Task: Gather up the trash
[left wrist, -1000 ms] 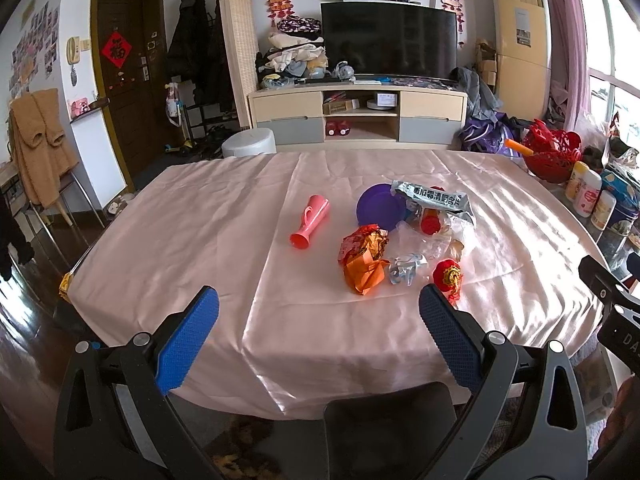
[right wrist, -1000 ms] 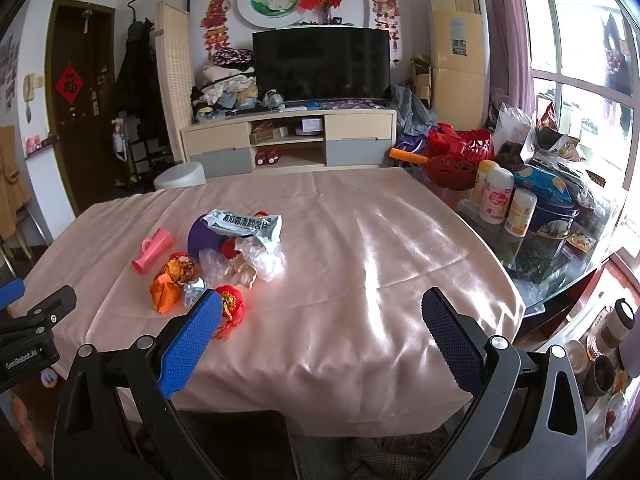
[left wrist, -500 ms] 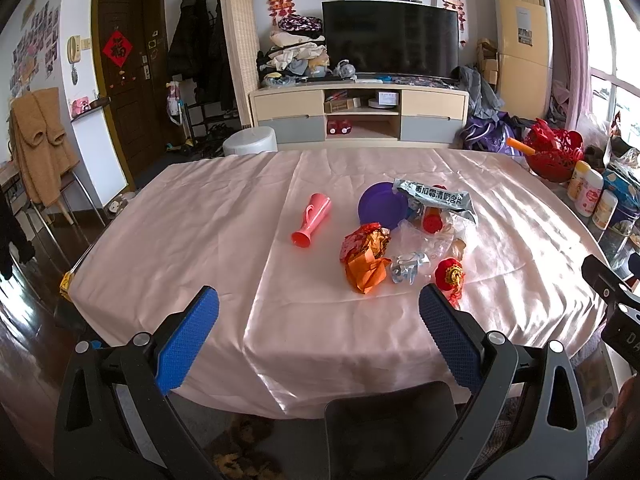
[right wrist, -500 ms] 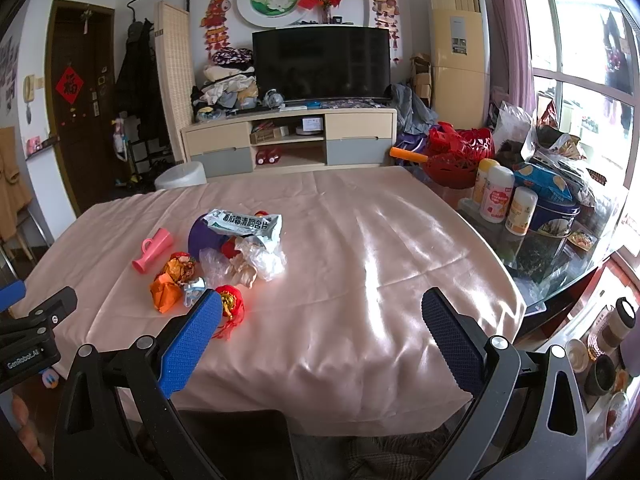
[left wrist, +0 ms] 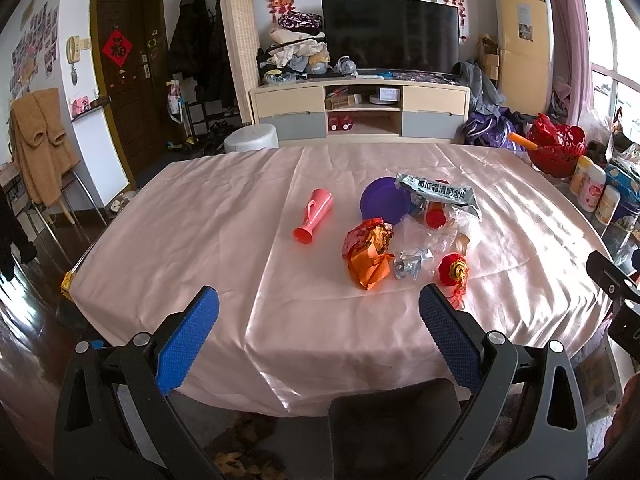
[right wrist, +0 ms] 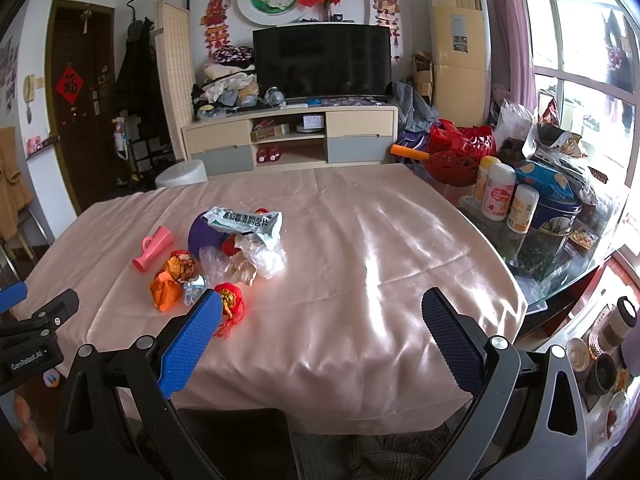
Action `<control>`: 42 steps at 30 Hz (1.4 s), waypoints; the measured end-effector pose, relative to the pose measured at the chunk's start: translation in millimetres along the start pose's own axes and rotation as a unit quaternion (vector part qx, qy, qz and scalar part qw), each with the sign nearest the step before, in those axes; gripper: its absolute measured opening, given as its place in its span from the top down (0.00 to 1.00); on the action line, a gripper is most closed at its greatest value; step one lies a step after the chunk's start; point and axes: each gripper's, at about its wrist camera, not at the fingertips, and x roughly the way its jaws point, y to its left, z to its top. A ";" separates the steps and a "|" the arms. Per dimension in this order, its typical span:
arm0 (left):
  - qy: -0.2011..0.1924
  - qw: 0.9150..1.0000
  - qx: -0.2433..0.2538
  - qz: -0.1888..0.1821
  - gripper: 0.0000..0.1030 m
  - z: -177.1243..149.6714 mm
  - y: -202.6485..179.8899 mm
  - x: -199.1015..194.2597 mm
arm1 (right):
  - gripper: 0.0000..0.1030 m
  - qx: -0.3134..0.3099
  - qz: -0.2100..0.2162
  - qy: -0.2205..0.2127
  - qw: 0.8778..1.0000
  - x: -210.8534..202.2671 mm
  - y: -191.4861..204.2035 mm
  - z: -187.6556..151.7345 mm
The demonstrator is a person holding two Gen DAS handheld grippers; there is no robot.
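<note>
A pile of trash lies on the pink tablecloth (left wrist: 200,216): an orange and red foil wrapper (left wrist: 368,252), a silver packet (left wrist: 438,196), clear crumpled plastic (left wrist: 430,236), a small silver scrap (left wrist: 410,264), a red lantern ornament (left wrist: 452,270), a purple lid (left wrist: 384,204) and a pink cup (left wrist: 314,216) on its side. My left gripper (left wrist: 318,334) is open and empty at the table's near edge, short of the pile. My right gripper (right wrist: 320,336) is open and empty, with the pile (right wrist: 224,256) ahead to its left.
A dark chair back (left wrist: 396,420) stands below the near table edge. Bottles (right wrist: 498,196), a blue tin (right wrist: 556,216) and a red basket (right wrist: 460,156) crowd a side table at the right. A TV cabinet (left wrist: 360,108) and white stool (left wrist: 250,140) stand beyond.
Both views have shifted very slightly; the pile sits a touch lower in the left wrist view. Both grippers stay open and nothing on the table has moved.
</note>
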 end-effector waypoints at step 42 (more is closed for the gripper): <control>0.125 0.984 0.056 -0.112 0.25 11.6 -22.1 160.5 | 0.56 -0.041 0.117 0.144 0.982 162.2 70.1 -17.6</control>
